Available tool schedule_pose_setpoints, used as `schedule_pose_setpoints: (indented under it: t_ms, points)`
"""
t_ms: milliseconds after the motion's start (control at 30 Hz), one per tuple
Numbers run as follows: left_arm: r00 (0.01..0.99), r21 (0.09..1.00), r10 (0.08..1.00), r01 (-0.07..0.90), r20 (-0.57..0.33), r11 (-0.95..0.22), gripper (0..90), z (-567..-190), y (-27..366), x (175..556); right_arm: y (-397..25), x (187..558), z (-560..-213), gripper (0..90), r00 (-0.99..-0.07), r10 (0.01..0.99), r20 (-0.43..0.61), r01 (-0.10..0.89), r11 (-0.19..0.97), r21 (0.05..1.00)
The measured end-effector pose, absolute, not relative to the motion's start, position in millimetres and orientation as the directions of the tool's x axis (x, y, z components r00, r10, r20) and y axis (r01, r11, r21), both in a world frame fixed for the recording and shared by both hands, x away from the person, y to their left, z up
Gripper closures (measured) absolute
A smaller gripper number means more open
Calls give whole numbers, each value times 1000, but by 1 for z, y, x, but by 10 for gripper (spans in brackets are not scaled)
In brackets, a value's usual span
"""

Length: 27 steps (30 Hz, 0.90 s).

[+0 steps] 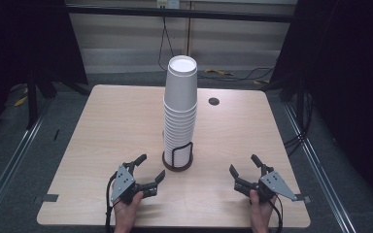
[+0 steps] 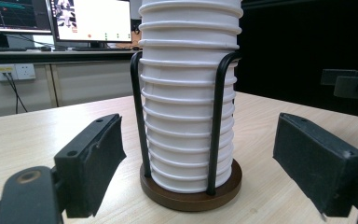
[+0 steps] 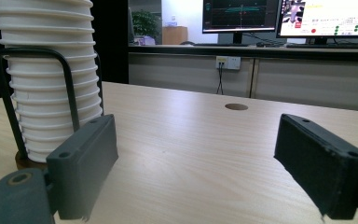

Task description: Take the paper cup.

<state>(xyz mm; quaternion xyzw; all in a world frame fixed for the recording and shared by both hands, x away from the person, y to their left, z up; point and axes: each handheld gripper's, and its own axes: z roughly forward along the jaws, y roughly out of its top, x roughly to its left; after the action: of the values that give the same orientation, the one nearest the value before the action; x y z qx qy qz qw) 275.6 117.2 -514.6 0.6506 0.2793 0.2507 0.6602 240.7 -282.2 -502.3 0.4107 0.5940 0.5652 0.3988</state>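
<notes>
— So where does the table (image 1: 102, 126) carry the cup stack (image 1: 180, 109)?

— Mid-table, upright in its wire holder (image 1: 178, 158), long axis vertical. The left gripper (image 1: 145, 170) sits just near-left of the holder, jaws spread wide and empty; the right gripper (image 1: 245, 170) is farther off on the near-right, equally wide.

— Which is closer?

— The left (clearly). The stack's top is cut off in both gripper views.

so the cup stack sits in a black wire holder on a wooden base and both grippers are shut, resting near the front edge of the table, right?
Not quite: both grippers are open. The high view shows the left gripper and right gripper with jaws spread, holding nothing. The rest holds: the cup stack stands in the black wire holder on its wooden base.
</notes>
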Motion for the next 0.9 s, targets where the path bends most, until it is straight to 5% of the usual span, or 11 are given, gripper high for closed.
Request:
schedule_pose_setpoints:
  t_ms: [533,900]
  points:
    - [720,999,693,36,-46,29,156,-514,117,276,-278,244,-500,130,-301,953,-24,95,55,994]
    - [725,999,688,32,-42,27,156,-515,117,276,-272,251,-488,149,-407,912,48,130,6,991]
